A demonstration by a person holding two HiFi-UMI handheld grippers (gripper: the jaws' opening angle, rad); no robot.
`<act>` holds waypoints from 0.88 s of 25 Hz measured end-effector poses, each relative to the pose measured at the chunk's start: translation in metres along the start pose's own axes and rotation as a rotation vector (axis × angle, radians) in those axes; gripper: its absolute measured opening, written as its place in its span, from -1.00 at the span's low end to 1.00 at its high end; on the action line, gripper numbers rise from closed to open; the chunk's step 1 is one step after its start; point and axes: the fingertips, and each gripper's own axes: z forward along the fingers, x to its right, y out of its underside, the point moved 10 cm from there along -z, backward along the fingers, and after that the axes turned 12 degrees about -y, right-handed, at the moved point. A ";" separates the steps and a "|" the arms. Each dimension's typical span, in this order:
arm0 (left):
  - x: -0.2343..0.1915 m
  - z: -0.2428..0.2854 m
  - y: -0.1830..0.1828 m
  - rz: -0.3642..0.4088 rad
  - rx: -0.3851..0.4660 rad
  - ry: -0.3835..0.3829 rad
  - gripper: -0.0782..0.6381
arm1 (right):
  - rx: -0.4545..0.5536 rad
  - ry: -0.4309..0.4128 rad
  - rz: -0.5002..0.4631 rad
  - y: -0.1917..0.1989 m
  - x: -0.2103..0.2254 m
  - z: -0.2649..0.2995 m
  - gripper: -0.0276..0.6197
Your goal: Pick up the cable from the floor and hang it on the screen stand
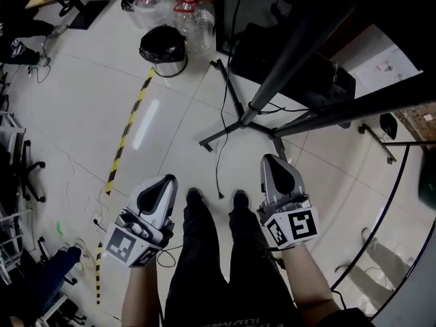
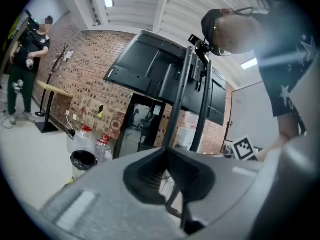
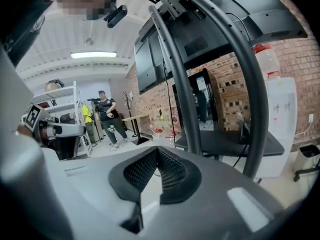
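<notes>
Down on the tiled floor (image 1: 75, 107), the thin black cable (image 1: 217, 169) lies loose. It trails from the foot of the screen stand (image 1: 235, 104) to a free end just ahead of the person's shoes (image 1: 195, 197), and nothing has hold of it. The left gripper (image 1: 161, 188) and right gripper (image 1: 275, 170) hang at hip level on either side of the legs, well above the cable. Each has its jaws closed tip to tip with nothing between them. That reads as a resting carry. I judge that the jaws must part and one gripper must drop low before any pickup. Only the head view shows the cable and where it lies. Both gripper views look out level instead. They miss the floor by the feet but show what the head view cuts off: the stand's upright posts (image 2: 179, 104) carrying the dark screen (image 2: 150, 66), where the cable could be hung.
</notes>
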 end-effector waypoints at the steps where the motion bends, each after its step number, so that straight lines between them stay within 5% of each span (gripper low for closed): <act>1: -0.014 0.003 0.015 0.007 -0.022 -0.007 -0.78 | -0.008 0.016 0.005 0.012 0.003 0.009 -0.89; 11: -0.087 0.030 0.126 -0.064 -0.062 -0.026 -0.78 | -0.240 0.030 0.010 0.174 0.025 0.072 -0.84; 22: -0.144 0.042 0.275 -0.074 -0.228 -0.001 -0.78 | -0.538 0.013 0.176 0.379 0.055 0.124 -0.65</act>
